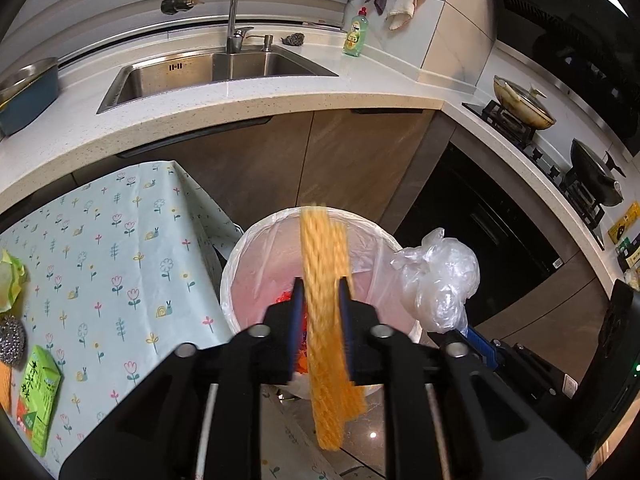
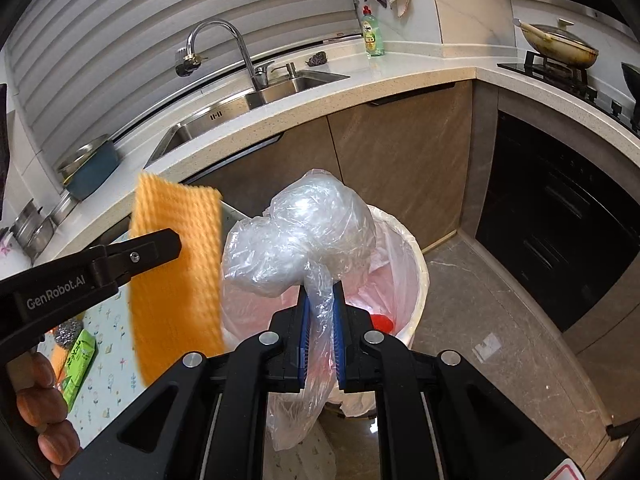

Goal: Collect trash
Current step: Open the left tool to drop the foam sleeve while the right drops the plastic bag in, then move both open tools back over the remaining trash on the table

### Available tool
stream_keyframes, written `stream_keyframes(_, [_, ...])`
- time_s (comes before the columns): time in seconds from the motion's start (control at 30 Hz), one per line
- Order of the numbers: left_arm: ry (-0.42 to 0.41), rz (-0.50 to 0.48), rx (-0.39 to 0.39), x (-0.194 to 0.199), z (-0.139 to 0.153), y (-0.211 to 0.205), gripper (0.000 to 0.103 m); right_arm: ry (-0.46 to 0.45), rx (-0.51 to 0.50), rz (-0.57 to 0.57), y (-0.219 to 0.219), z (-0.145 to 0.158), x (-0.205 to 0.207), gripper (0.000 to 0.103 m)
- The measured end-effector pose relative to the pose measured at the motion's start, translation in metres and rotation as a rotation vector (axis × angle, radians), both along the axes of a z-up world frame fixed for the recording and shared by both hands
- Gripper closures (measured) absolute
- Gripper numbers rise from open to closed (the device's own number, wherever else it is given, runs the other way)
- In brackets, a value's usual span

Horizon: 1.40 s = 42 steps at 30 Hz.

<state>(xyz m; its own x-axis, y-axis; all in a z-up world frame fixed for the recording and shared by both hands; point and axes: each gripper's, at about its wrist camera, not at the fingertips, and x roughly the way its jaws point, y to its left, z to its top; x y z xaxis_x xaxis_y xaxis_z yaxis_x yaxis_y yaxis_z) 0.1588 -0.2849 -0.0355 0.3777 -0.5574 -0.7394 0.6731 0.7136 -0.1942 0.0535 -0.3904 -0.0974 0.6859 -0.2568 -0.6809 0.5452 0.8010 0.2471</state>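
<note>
The orange net [image 1: 326,312] hangs blurry between the left gripper's [image 1: 320,300] jaws, which look slightly parted, right over the lined bin [image 1: 240,256]. The right gripper [image 2: 320,300] is clamped on a plastic bag [image 2: 300,236], also above the bin.

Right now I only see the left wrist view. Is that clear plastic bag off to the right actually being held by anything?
Observer: Yes. The right gripper is shut on the neck of the clear plastic bag, and the bag's tail hangs below the jaws.
Operator: Is it near the bin?
Observer: From the right wrist view, the white bin sits just behind the bag.
Operator: Anything dropped on the floor?
Observer: A small white scrap lies on the tiles right of the bin.
</note>
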Motion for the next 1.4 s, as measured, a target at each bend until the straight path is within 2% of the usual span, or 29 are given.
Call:
stream_keyframes(0.07, [-0.006, 0.008, -0.006, 0.002, -0.001, 0.000, 0.063, 0.001, 0.002, -0.003, -0.002, -0.002, 0.001, 0.093])
stream_keyframes(0.7, [-0.052, 0.073, 0.015, 0.011, -0.004, 0.012, 0.063, 0.013, 0.001, 0.034, 0.001, -0.009, 0.024, 0.091])
stream_keyframes(0.83, [-0.055, 0.095, 0.020, 0.015, -0.004, 0.019, 0.063, 0.007, -0.010, 0.035, 0.004, -0.007, 0.030, 0.084])
stream_keyframes(1.0, [-0.056, 0.123, 0.023, 0.020, -0.003, 0.030, 0.062, -0.008, -0.028, 0.037, 0.010, 0.000, 0.034, 0.066])
stream_keyframes(1.23, [-0.075, 0.156, 0.014, 0.021, 0.005, 0.050, 0.056, -0.033, -0.046, 0.041, 0.020, 0.015, 0.036, 0.060])
stream_keyframes(1.4, [-0.089, 0.172, 0.004, 0.019, 0.013, 0.067, 0.055, -0.051, -0.061, 0.060, 0.035, 0.028, 0.036, 0.056])
